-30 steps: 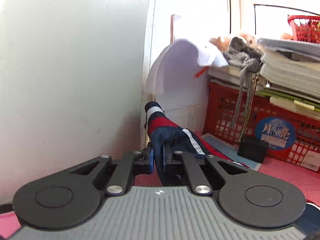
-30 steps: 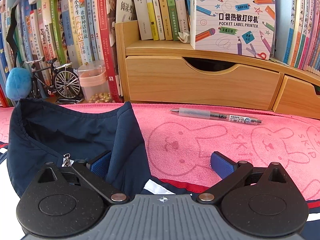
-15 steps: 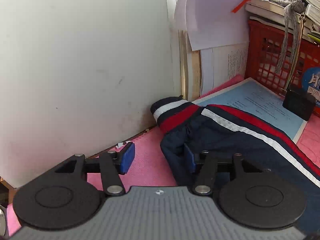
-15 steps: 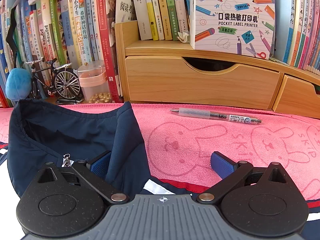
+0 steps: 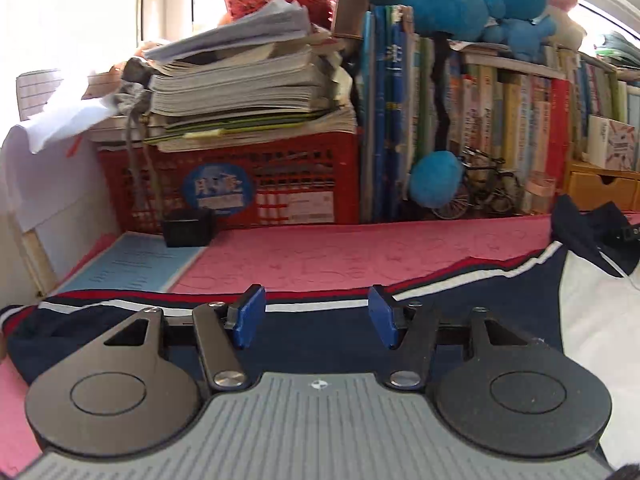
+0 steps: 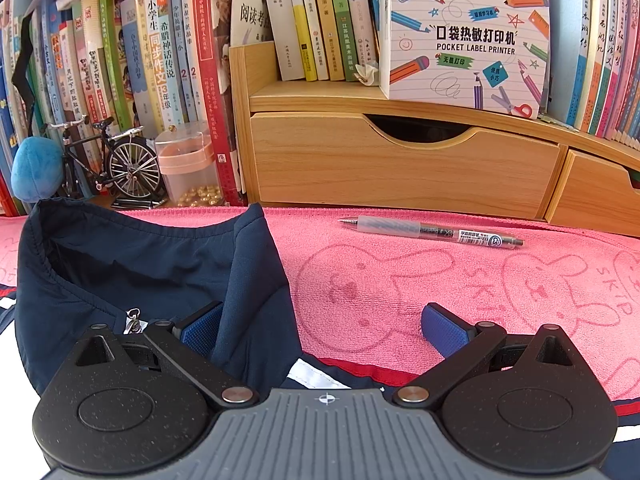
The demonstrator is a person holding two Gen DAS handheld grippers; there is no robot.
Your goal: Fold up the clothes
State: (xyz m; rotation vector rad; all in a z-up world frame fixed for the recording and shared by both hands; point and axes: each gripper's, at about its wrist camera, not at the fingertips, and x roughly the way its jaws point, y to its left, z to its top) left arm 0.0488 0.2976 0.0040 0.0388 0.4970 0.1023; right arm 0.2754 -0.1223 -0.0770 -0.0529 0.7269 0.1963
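**Folding barely started: jacket still spread flat**

Scanning from the left: the jacket's point(image 5: 320, 332) left sleeve point(image 5: 80, 316) lay stretched along the pink mat point(image 5: 360, 248), cuff toward the blue sheet of paper point(image 5: 132, 260) below the red crate point(image 5: 240, 184). No fold in it that I could see. The left gripper point(image 5: 316, 314) hung over the sleeve's striped edge, jaws opening, nothing pinched between the pads.

Further right, the navy collar point(image 6: 132, 264) stood up loosely, zipper pull point(image 6: 134, 320) showing. The right gripper point(image 6: 320, 328) sat spread wide, left pad against the collar fabric, right pad over bare mat, gripping nothing. A pen point(image 6: 432, 232) lay beyond it, clear of the jacket.

My read: garment laid out and straightened, sleeves and body folds all left to do.
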